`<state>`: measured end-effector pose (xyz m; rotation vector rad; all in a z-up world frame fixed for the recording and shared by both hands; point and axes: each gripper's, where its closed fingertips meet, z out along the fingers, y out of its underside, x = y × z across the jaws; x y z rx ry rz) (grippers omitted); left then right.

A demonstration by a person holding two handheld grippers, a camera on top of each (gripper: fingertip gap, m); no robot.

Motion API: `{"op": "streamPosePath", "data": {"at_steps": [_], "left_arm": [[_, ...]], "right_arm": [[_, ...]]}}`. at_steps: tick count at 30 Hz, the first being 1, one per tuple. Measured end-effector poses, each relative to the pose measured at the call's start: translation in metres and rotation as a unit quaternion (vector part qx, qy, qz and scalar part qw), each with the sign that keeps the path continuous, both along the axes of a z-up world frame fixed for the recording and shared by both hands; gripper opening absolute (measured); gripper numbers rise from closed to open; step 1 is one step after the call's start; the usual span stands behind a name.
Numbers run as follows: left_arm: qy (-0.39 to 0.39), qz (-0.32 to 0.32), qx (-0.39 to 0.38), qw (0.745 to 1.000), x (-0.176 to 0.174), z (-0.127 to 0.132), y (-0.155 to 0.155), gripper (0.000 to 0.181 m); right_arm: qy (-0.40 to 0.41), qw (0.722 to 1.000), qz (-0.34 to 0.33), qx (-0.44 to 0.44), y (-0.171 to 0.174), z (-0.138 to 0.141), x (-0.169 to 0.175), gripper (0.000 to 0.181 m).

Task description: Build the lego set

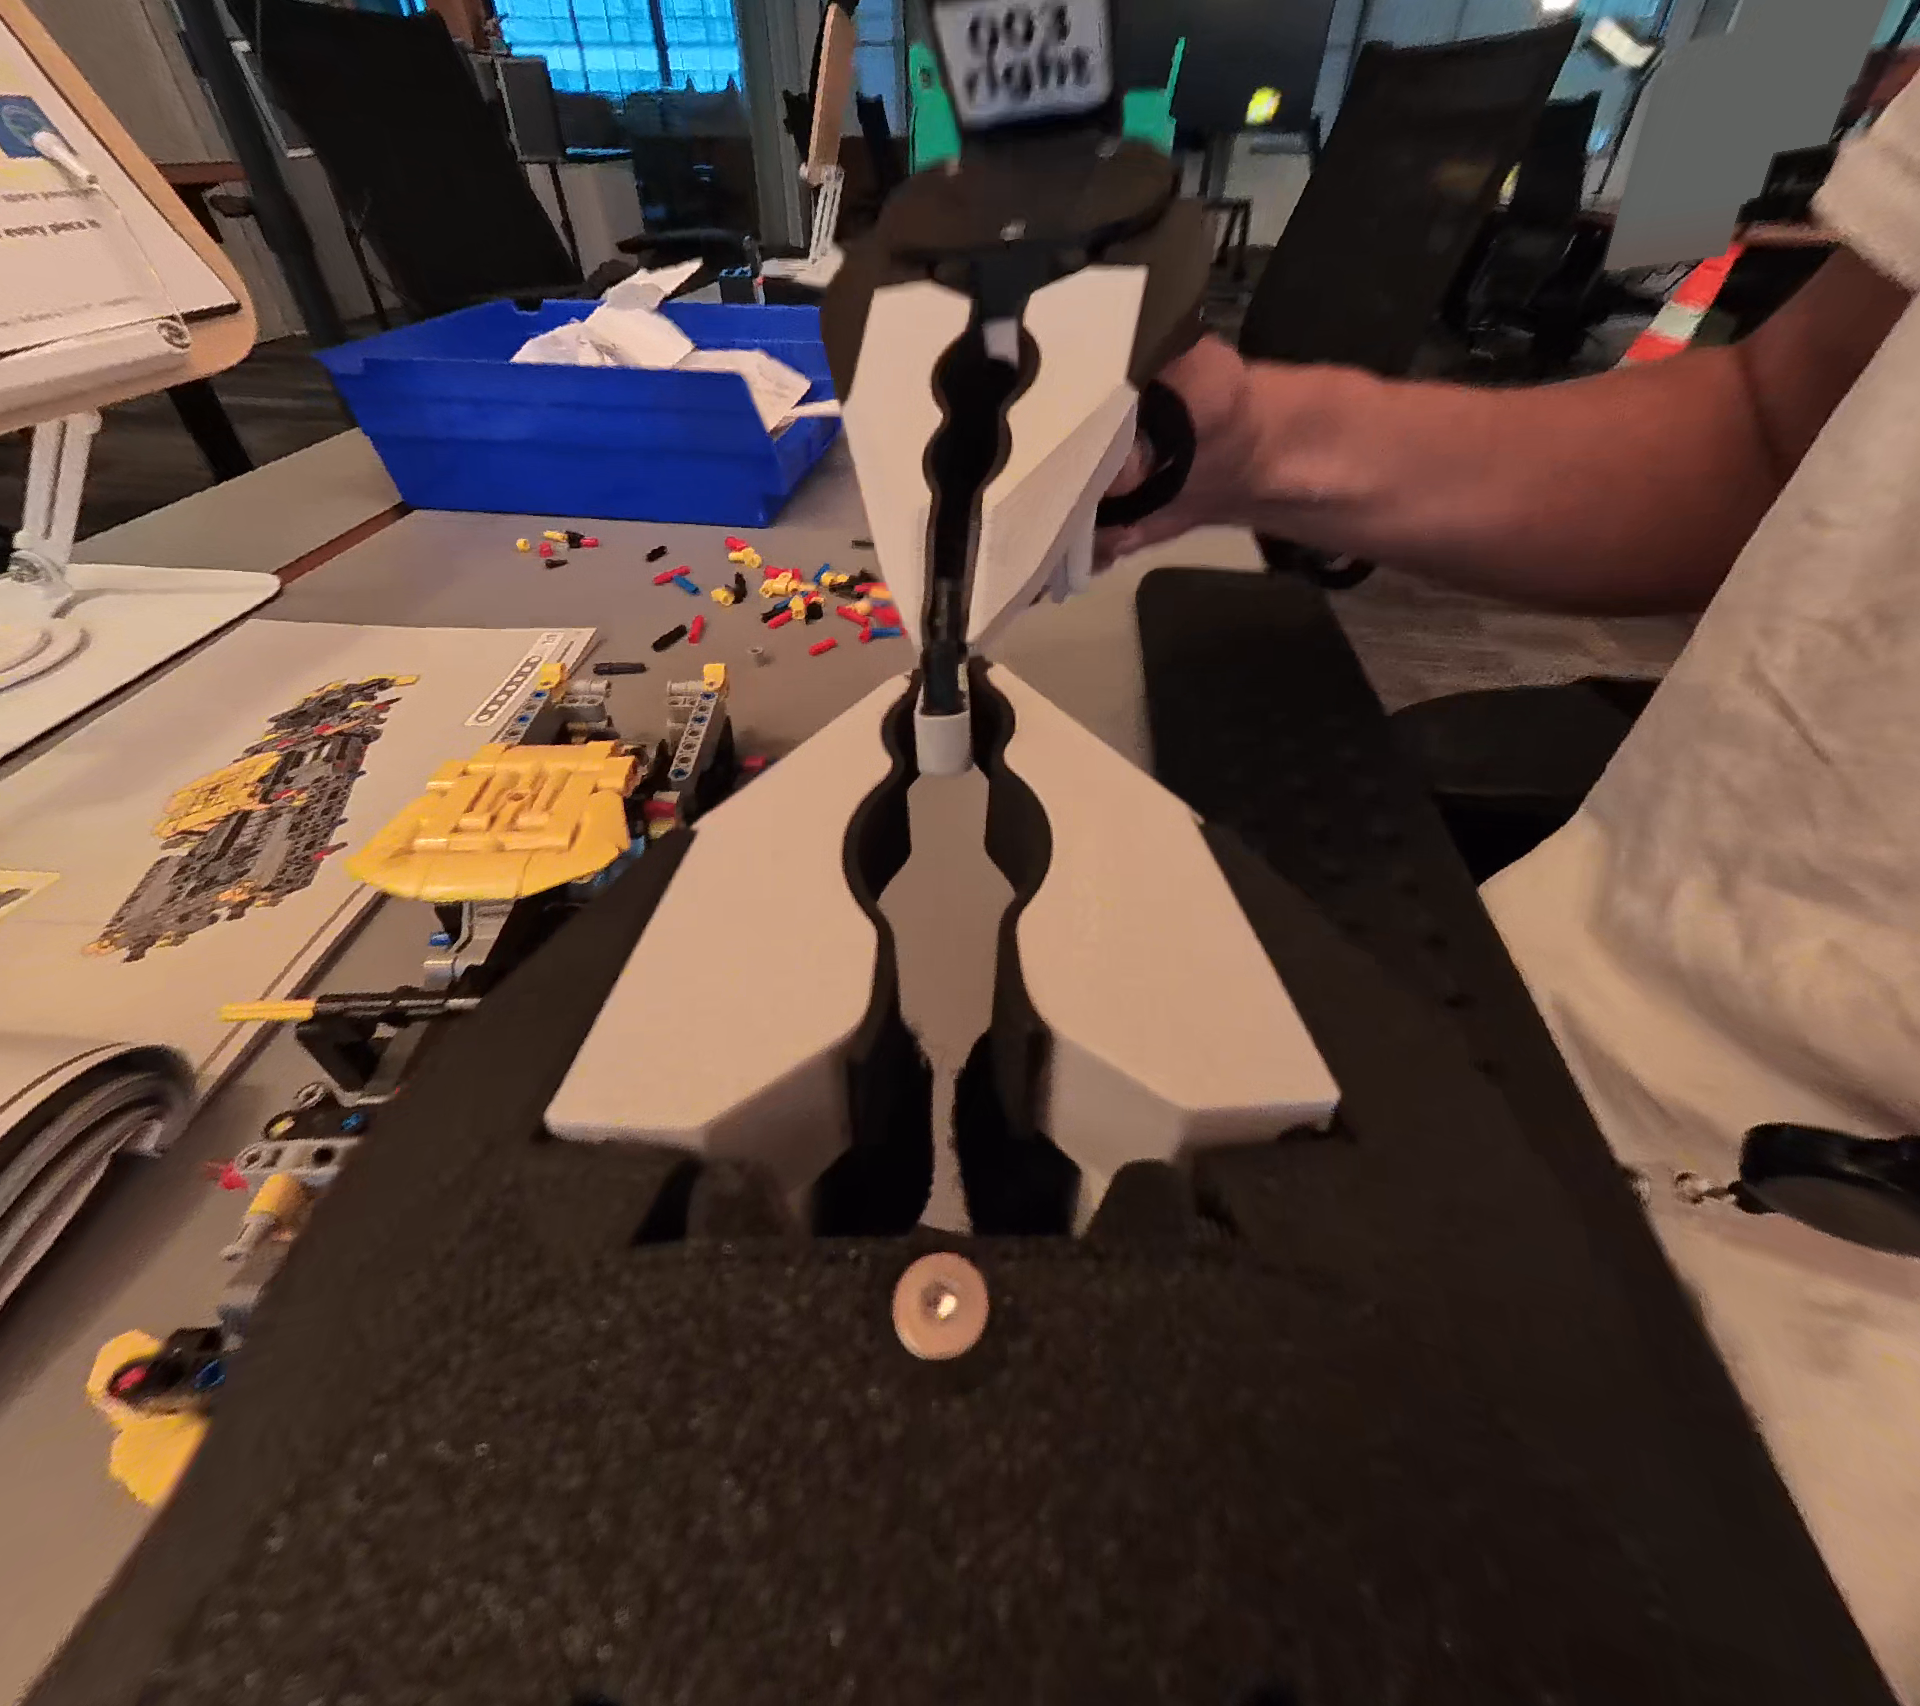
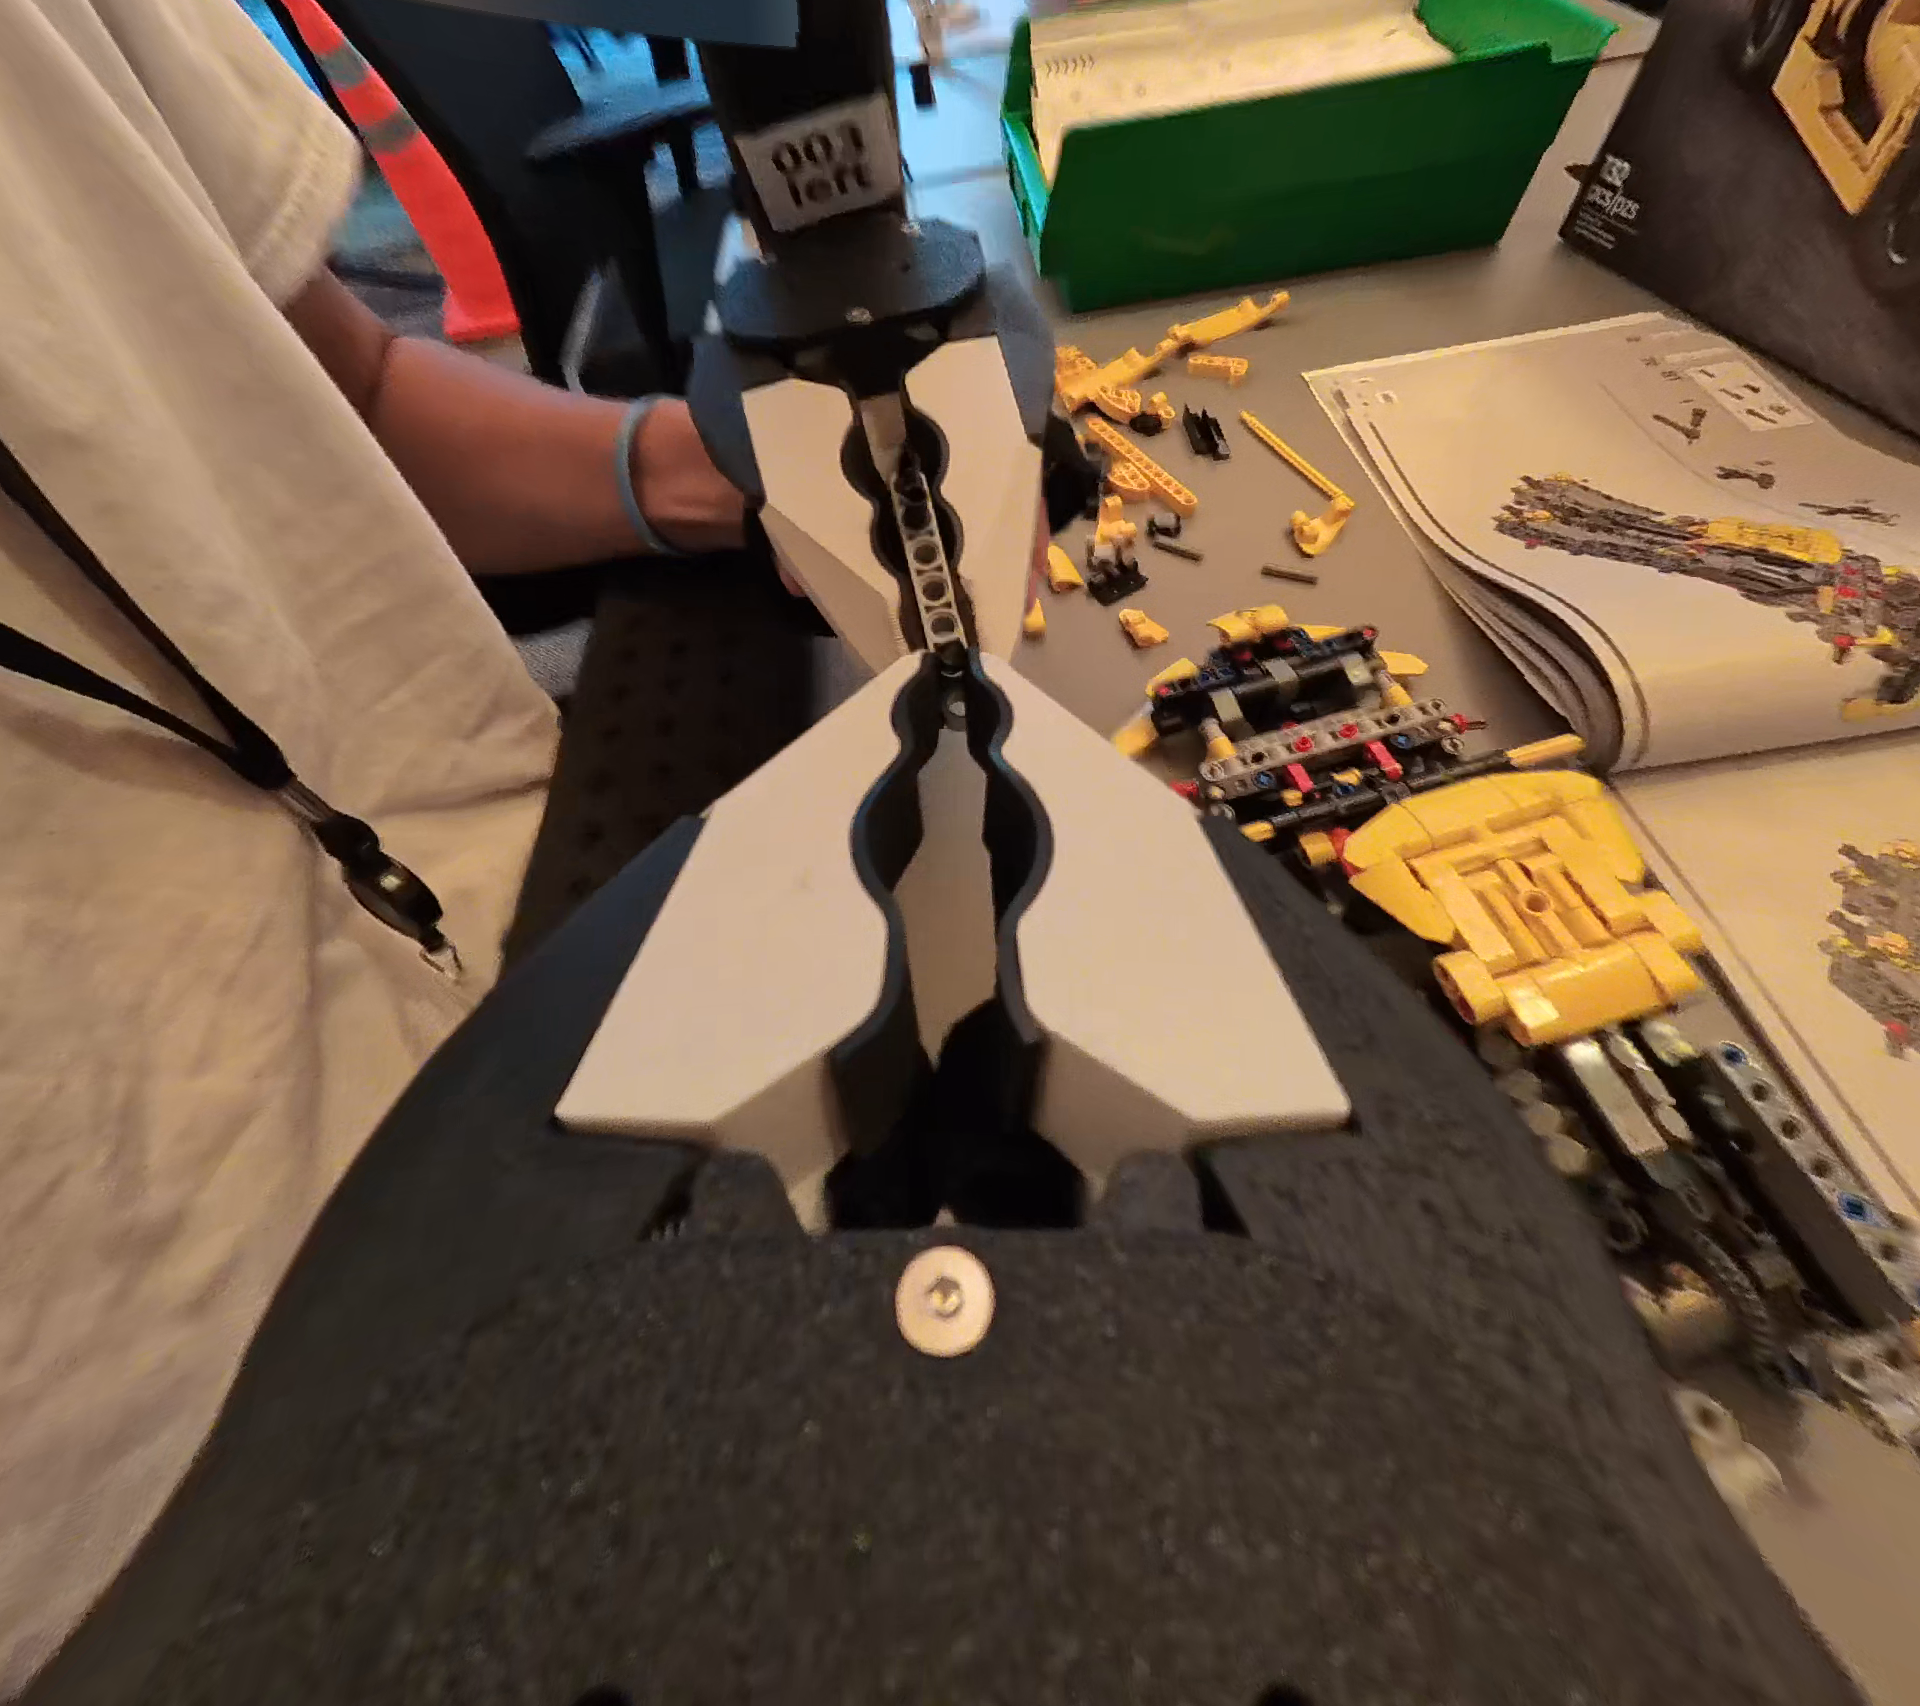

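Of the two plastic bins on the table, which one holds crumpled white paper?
The blue bin, seen in the left wrist view, holds crumpled white paper. The green bin, in the right wrist view, holds flat white sheets instead.

on my left feed i see a blue bin (image 1: 582, 430) at ten o'clock and red, yellow, blue and black pins (image 1: 800, 591) scattered on the grey table (image 1: 436, 555). on my right feed, a green bin (image 2: 1299, 170) at one o'clock, a yellow-and-black car model (image 2: 1455, 846) at three, and pale grey gripper fingers (image 2: 769, 929) on speckled black.
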<state>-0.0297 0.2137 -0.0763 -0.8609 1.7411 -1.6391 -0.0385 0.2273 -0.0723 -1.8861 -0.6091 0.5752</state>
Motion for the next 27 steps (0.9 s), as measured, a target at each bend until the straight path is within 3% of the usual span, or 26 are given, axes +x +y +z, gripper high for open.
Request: {"op": "streamPosePath", "data": {"at_steps": [2, 7, 13, 22, 27], "left_arm": [[0.008, 0.011, 0.037, 0.999, 0.002, -0.01, 0.0, 0.007], [0.019, 0.024, 0.093, 0.995, 0.006, -0.024, -0.003, 0.006], [0.024, 0.038, 0.144, 0.988, 0.009, -0.034, -0.004, 0.005], [0.031, 0.04, 0.15, 0.987, 0.013, -0.04, -0.006, 0.007], [0.043, 0.06, 0.245, 0.967, 0.017, -0.064, -0.004, 0.007]], "right_arm": [[-0.065, 0.998, -0.003, -0.025, -0.001, -0.01, 0.003, 0.004], [-0.138, 0.988, 0.004, -0.07, -0.005, -0.024, 0.006, 0.004], [-0.147, 0.984, 0.005, -0.104, -0.008, -0.036, 0.009, 0.004], [-0.173, 0.974, -0.016, -0.148, -0.012, -0.044, 0.015, 0.003], [-0.263, 0.946, -0.015, -0.19, -0.013, -0.065, 0.021, 0.003]]}}
